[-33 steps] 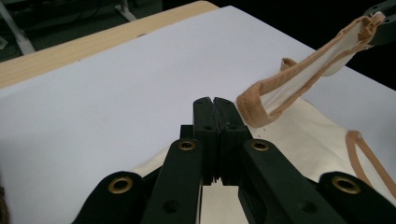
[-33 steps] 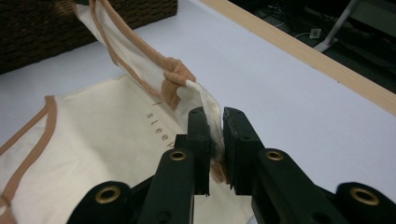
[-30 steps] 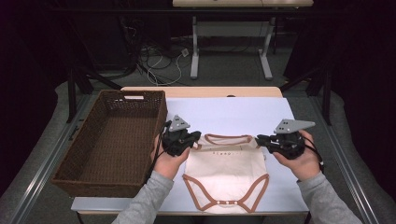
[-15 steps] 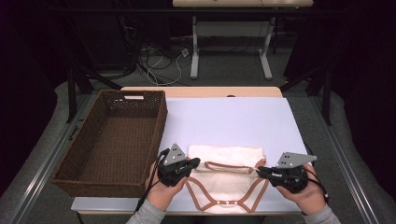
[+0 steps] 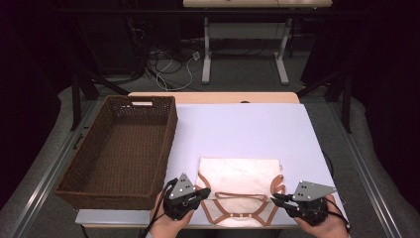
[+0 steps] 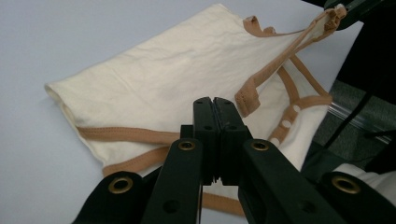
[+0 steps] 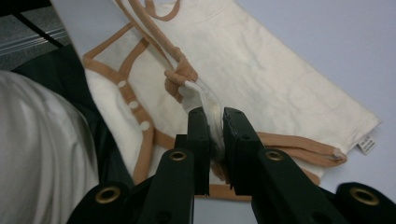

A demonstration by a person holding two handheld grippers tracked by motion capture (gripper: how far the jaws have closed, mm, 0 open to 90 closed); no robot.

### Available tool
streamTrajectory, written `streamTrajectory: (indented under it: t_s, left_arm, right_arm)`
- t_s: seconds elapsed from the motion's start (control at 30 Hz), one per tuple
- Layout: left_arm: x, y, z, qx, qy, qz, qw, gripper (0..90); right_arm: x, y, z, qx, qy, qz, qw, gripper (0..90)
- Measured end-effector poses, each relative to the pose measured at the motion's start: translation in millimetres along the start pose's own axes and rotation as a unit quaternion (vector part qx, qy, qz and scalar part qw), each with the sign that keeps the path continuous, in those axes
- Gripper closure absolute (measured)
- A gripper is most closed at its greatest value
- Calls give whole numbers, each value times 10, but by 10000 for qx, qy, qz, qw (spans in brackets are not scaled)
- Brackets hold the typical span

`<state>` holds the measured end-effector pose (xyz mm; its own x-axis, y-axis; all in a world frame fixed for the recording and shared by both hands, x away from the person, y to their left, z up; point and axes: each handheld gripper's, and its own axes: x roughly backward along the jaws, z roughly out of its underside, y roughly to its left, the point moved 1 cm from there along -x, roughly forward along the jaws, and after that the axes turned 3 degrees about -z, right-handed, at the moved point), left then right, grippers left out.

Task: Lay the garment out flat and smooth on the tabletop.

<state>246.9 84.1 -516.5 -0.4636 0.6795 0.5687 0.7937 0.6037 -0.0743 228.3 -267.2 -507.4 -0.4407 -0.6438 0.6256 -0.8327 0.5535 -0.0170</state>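
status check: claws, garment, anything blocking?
Left claw and right claw shut on bodysuit shoulders at near table edge. Bodysuit folded in half, far fold flat. Wicker basket at left; nothing in the way.

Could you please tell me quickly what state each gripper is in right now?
Left gripper: closed on the cream cotton bodysuit with tan trim.
Right gripper: closed on the bodysuit's other shoulder.

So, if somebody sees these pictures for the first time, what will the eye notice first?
First comes the cream baby bodysuit with tan-brown trim, folded at the near edge of the pale lavender table. The left gripper and the right gripper each pinch one of its upper corners, lifting the trim there. Next comes the large dark brown woven basket, standing empty on the table's left side.
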Motion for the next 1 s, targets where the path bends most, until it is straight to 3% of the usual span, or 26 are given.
streamTrajectory:
  t_s: [0.1,0.33,0.4,0.47,0.6,0.73,0.87,1.0]
  left_arm:
    - [-17,-52,72,-44,115,-9,9999,888]
    - [-112,-111,231,59,470,228,9986,881]
    - [-122,-90,237,60,457,207,9987,831]
    - [-124,-59,225,113,416,134,9990,717]
    - [-147,2,163,254,321,-60,9991,567]
    - [-223,108,58,242,306,-218,9990,458]
    - [-347,250,-5,199,504,-381,9978,406]
    - [-456,384,-57,494,617,-347,9963,370]
  right_arm:
    - [-11,72,64,57,191,-84,9998,811]
    - [-149,135,287,-152,551,-471,9973,807]
    - [-162,132,309,-196,572,-519,9968,728]
    - [-156,123,309,-313,449,-552,9970,669]
    - [-109,54,259,-429,112,-465,9979,578]
    - [-140,-64,168,-414,19,-221,9989,503]
    - [-199,-205,60,-418,-53,-25,9991,456]
    - [-267,-374,-20,-484,45,69,9988,434]
